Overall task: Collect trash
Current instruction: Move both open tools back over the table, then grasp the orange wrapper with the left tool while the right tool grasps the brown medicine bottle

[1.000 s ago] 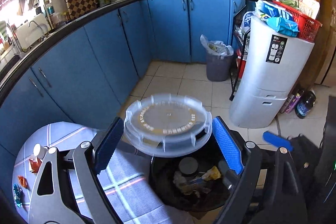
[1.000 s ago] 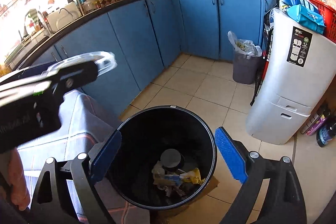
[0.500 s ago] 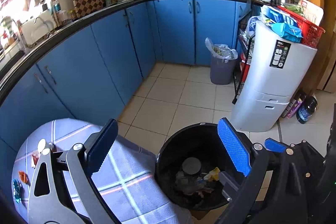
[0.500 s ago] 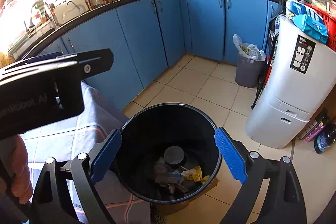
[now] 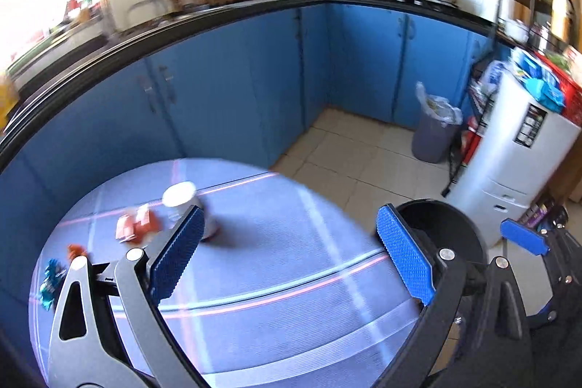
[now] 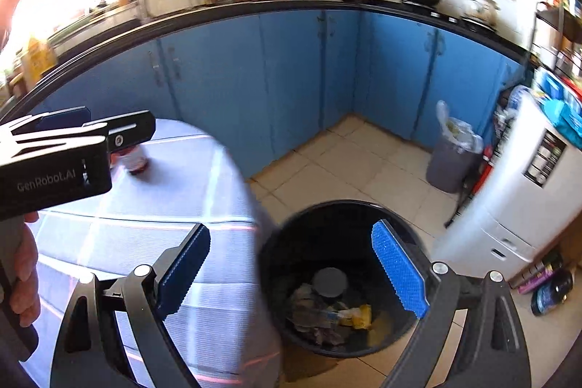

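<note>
The left gripper (image 5: 287,253) is hanging over the table (image 5: 276,282) w/ jaws spread wide & nothing between them. A sec ago it was carrying a clear plastic lid above the black bin (image 6: 338,279); half a sec ago the lid was already gone from its pads, and now the view has swung off the bin toward the tabletop. The lid isn't clearly visible in either current view; prob. in the bin, but can't confirm.

The right gripper (image 6: 291,271) is also gaping, empty, straddling the table's edge & the bin's rim, same as before but shifted a bit toward the table side.

Relative to the bin: the table is sitting right beside it, to its left. Further left across the cloth, a white cup (image 5: 185,206) w/ a reddish base is standing upright, blurred by motion. Just beyond the cup from the bin are the orange-red wrappers (image 5: 136,224), then a small orange scrap (image 5: 74,250) & a blue wrapper (image 5: 51,279) near the far table edge. In the bin's bottom, crumpled paper & a yellow packet (image 6: 358,313) are lying w/ a grey round piece.

Meaning for the task: one item seems dropped, both tools are free, and the left one is lining up on the remaining trash. Cup looks like the nearest next pick. Several pieces left, so task is prob. mid-way.
</note>
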A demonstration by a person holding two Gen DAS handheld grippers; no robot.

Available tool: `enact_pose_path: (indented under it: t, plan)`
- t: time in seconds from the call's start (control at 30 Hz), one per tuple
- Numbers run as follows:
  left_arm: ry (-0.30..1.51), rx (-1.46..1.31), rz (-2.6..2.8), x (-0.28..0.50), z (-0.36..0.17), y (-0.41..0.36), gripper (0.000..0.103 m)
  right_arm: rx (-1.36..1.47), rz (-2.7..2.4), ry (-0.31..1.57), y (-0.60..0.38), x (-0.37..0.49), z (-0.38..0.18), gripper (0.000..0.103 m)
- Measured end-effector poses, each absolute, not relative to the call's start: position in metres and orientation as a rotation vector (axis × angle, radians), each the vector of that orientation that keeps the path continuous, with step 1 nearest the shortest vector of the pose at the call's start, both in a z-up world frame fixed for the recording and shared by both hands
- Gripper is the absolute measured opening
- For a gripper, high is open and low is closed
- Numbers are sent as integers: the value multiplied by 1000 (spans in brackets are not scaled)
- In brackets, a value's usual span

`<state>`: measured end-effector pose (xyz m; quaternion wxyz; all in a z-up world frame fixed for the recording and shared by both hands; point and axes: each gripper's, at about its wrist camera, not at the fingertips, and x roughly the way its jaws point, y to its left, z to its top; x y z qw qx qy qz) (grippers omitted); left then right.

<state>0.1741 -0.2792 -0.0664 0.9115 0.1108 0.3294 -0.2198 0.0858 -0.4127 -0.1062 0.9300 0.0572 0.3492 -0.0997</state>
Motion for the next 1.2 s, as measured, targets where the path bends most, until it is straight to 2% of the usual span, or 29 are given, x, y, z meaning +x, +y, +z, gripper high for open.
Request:
enact_pose_path:
  t: [0.7,1.2]
  plan:
    - [788,73,-120,224,-123,-52,94,3,-28,779,-281,196,-114,88]
    - [812,32,-93,275,-144,-4,94,-76,0,830,-227,277,-140,88]
